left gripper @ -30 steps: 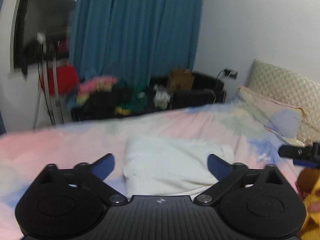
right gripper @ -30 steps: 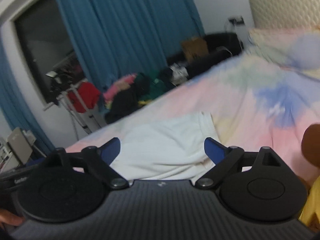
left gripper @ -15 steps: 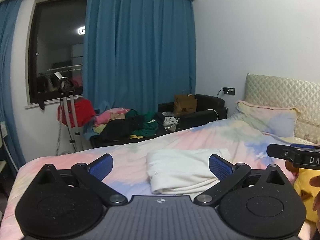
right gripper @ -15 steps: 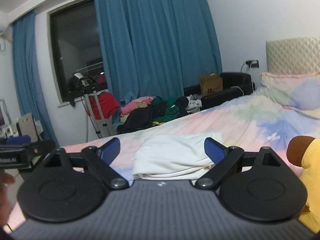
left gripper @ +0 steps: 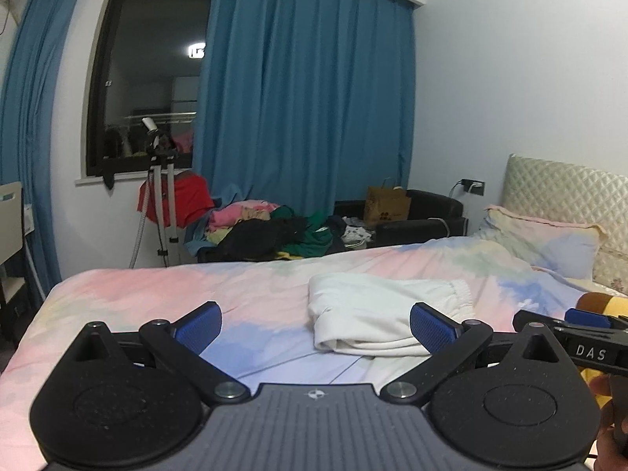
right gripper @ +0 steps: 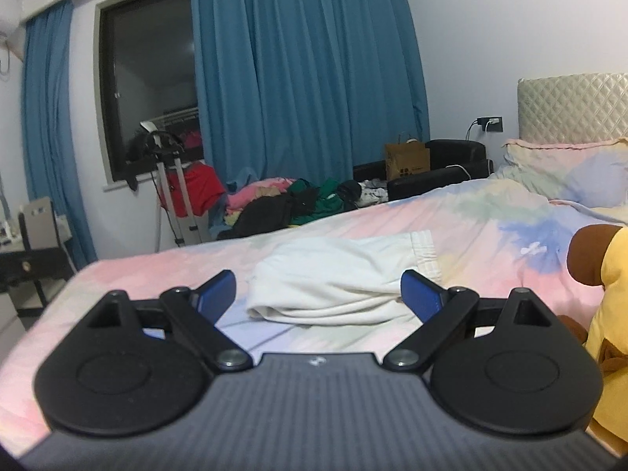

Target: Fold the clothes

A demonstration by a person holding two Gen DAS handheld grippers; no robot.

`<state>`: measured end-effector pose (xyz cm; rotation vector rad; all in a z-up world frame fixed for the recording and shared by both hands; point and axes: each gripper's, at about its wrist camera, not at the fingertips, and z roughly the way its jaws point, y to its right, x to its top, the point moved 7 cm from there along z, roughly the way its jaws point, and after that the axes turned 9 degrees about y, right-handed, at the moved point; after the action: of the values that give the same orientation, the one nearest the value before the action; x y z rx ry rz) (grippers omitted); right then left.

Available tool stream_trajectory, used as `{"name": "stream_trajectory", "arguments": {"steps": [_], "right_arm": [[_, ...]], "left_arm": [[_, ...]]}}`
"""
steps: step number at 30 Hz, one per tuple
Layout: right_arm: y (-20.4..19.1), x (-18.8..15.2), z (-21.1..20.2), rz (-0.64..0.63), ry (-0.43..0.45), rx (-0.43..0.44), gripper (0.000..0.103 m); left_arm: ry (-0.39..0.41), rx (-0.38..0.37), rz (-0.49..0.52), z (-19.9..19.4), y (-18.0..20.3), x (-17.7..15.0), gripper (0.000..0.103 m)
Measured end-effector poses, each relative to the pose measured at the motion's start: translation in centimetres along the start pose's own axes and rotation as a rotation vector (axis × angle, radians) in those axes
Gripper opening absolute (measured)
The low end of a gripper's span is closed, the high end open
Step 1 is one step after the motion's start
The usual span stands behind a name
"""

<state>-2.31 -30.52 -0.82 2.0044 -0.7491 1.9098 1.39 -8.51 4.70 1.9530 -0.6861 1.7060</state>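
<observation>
A folded white garment [left gripper: 376, 314] lies on the pastel bed [left gripper: 196, 294]; it also shows in the right wrist view [right gripper: 337, 282]. My left gripper [left gripper: 316, 324] is open and empty, held back from the garment and above the bed's near side. My right gripper [right gripper: 318, 290] is open and empty, also short of the garment. The right gripper's tip shows at the right edge of the left wrist view [left gripper: 581, 329].
A pile of mixed clothes [left gripper: 274, 227] lies on a low black sofa beyond the bed. A yellow and brown plush toy [right gripper: 604, 314] sits at the right. Pillows [left gripper: 549, 243] and a headboard are at the far right. A tripod [left gripper: 161, 196] stands by the window.
Both grippers have pulled back and risen away from the white garment, so more of the room and bed shows. The garment has stayed folded in place.
</observation>
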Motion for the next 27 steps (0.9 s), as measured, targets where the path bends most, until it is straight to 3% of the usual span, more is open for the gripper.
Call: {"name": "stream_trajectory", "arguments": {"steps": [12, 27], "right_arm": [[1.2, -4.1, 2.6, -0.016, -0.077, -0.060, 0.092], [1.7, -4.9, 3.3, 0.001, -0.106, -0.088, 0.092]], "left_arm": [[-0.015, 0.015, 0.033, 3.1, 1.5, -3.6, 0.103], [-0.052, 0.012, 0.031, 4.3, 1.6, -4.9, 0.103]]}}
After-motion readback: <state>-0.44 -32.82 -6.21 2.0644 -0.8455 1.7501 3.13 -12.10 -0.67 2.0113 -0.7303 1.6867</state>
